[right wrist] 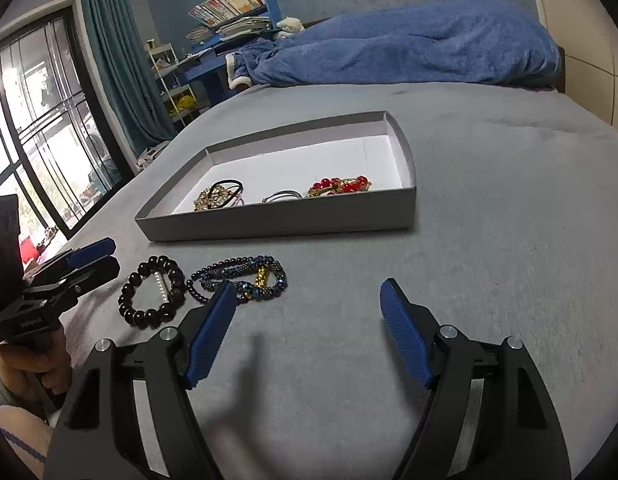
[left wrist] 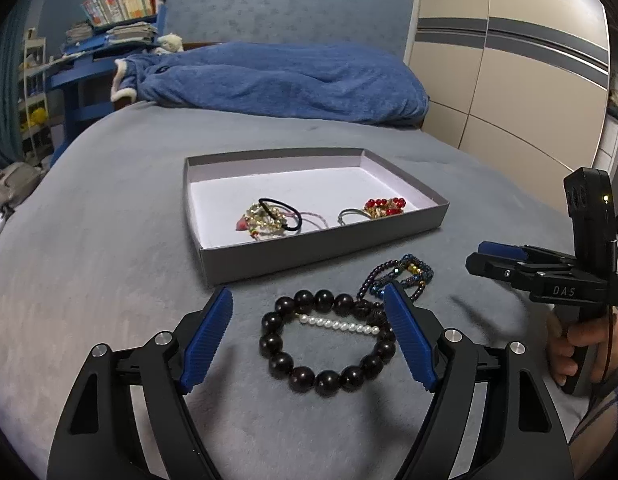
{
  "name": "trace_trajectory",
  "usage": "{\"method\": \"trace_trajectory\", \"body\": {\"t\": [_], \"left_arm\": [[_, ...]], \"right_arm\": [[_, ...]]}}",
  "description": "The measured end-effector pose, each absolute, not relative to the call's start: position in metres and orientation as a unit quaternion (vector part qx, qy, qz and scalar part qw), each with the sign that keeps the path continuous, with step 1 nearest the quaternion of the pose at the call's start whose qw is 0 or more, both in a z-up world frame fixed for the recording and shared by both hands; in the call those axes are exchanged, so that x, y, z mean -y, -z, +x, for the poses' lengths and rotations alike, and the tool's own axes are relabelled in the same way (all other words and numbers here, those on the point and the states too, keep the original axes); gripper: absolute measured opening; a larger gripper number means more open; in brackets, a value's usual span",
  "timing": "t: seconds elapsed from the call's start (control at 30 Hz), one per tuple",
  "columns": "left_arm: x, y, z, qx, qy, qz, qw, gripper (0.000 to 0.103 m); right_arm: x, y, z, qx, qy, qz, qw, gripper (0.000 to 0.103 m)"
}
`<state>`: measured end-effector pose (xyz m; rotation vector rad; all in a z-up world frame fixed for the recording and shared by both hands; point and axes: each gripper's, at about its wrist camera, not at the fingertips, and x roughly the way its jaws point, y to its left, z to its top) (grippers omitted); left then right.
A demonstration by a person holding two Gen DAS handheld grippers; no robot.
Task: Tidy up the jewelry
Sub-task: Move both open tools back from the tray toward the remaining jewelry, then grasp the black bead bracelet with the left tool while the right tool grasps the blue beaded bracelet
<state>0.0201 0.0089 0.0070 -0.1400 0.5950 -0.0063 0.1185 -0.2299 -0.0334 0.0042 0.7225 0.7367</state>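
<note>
Two tools are seen, one per hand. The left tool [left wrist: 309,312] is held low over the bed [left wrist: 109,240], its two blue pads spread wide; nothing is pinched, though the dark bead bracelet [left wrist: 329,344] lies on the cover between them. The right tool [right wrist: 307,304] is likewise spread wide, with only bare grey cover between its pads.

Outside the box, three pieces are counted on the bed: one bracelet of large dark round beads, one short strand of white pearls [left wrist: 339,325] lying across it, and one tangle of small dark blue beads [right wrist: 241,280] with a gold section, just beside the bracelet. Whether the tangle is one string or more cannot be told.

One shallow grey box [left wrist: 309,252] with a white floor sits beyond them, open-topped. Two clusters are noted inside, near the front wall: one gold-coloured piece with a black hair tie [left wrist: 277,216] looped over it, and one red bead piece [left wrist: 385,206] with a thin metal ring beside it.

One blue blanket [left wrist: 289,80] is bunched at the far end of the bed.
</note>
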Motion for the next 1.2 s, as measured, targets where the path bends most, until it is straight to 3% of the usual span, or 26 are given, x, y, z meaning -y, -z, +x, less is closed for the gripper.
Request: {"method": "trace_trajectory", "body": {"t": [0.2, 0.27, 0.47, 0.9, 0.97, 1.03, 1.13, 1.2], "left_arm": [[-0.010, -0.007, 0.022, -0.297, 0.003, -0.069, 0.953, 0.079], [-0.012, -0.006, 0.022, -0.298, 0.004, -0.071, 0.952, 0.079], [-0.019, -0.006, 0.021, -0.292, 0.004, -0.090, 0.952, 0.079], [-0.025, -0.002, 0.023, -0.299, -0.002, -0.104, 0.949, 0.079], [-0.024, -0.002, 0.024, -0.300, -0.002, -0.103, 0.948, 0.079], [-0.025, -0.002, 0.024, -0.300, -0.002, -0.105, 0.948, 0.079], [-0.027, 0.000, 0.025, -0.300, -0.003, -0.115, 0.947, 0.079], [-0.029, 0.001, 0.026, -0.301, -0.004, -0.121, 0.946, 0.079]], "right_arm": [[0.227, 0.035, 0.118, -0.347, -0.349, -0.009, 0.870, 0.074], [0.221, 0.035, 0.116, -0.348, -0.352, -0.023, 0.868, 0.064], [0.195, 0.034, 0.107, -0.349, -0.387, -0.076, 0.850, 0.056], [0.167, 0.046, 0.147, -0.414, -0.397, -0.050, 0.818, 0.055], [0.164, 0.049, 0.149, -0.421, -0.402, -0.054, 0.812, 0.035], [0.166, 0.048, 0.145, -0.414, -0.408, -0.052, 0.812, 0.022], [0.174, 0.044, 0.138, -0.400, -0.409, -0.044, 0.819, 0.012], [0.182, 0.041, 0.135, -0.394, -0.409, -0.034, 0.823, 0.010]]}}
